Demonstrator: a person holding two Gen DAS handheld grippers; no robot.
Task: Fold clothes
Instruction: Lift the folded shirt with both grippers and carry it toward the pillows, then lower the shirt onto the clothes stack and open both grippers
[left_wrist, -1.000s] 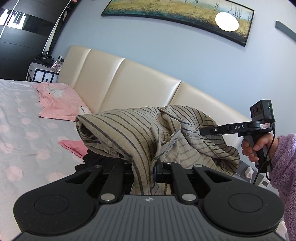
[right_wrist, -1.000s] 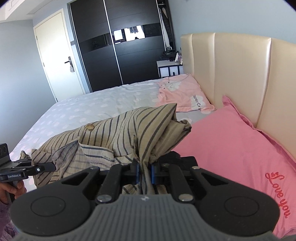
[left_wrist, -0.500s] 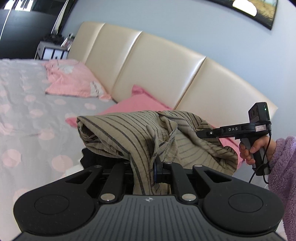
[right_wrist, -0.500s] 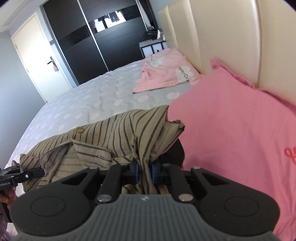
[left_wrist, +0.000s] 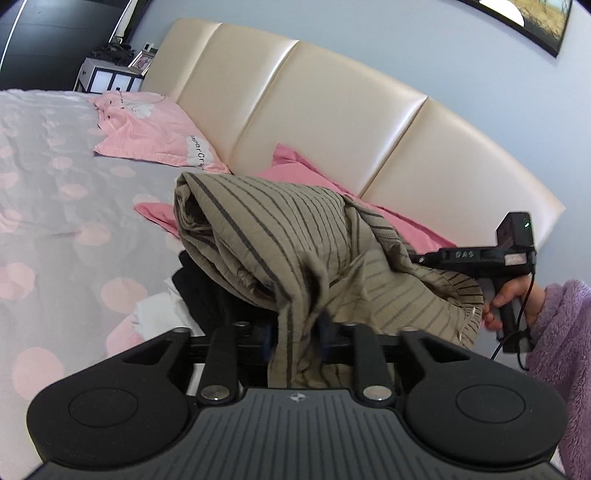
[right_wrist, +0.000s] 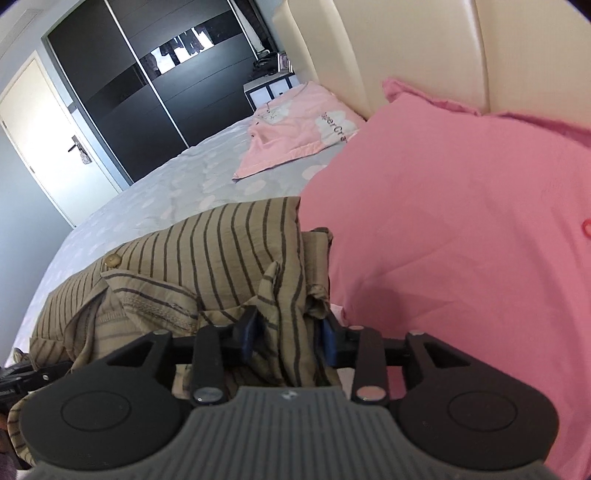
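Both grippers are letting go: the left gripper (left_wrist: 295, 328) is opening its jaws, with a hanging fold of the tan, dark-striped button shirt (left_wrist: 295, 236) between them and a visible gap at each blue pad, so the pads are no longer pinching. The right gripper (right_wrist: 288, 328) is doing the same in its own view: jaws opening, partway apart, loose striped cloth (right_wrist: 236, 251) draped through the gap but not clamped. A second ago both were shut tight on that fabric and carrying it higher; now the bundle is sitting lower, near the head end of the bed with the grey, pink-dotted cover (left_wrist: 55, 206). It is lying partly over a dark garment and something white (left_wrist: 207, 295) and just beside the bright pink pillow (right_wrist: 461, 221) against the cream padded headboard (left_wrist: 332, 110). Reading: the shirt is being dropped onto what looks like a stack, so this item is probably finished, though how neat the fold is cannot be told from the bunching. A pale pink garment with printed lettering (left_wrist: 147, 129) is lying farther along the headboard edge. No containers are showing in either view.
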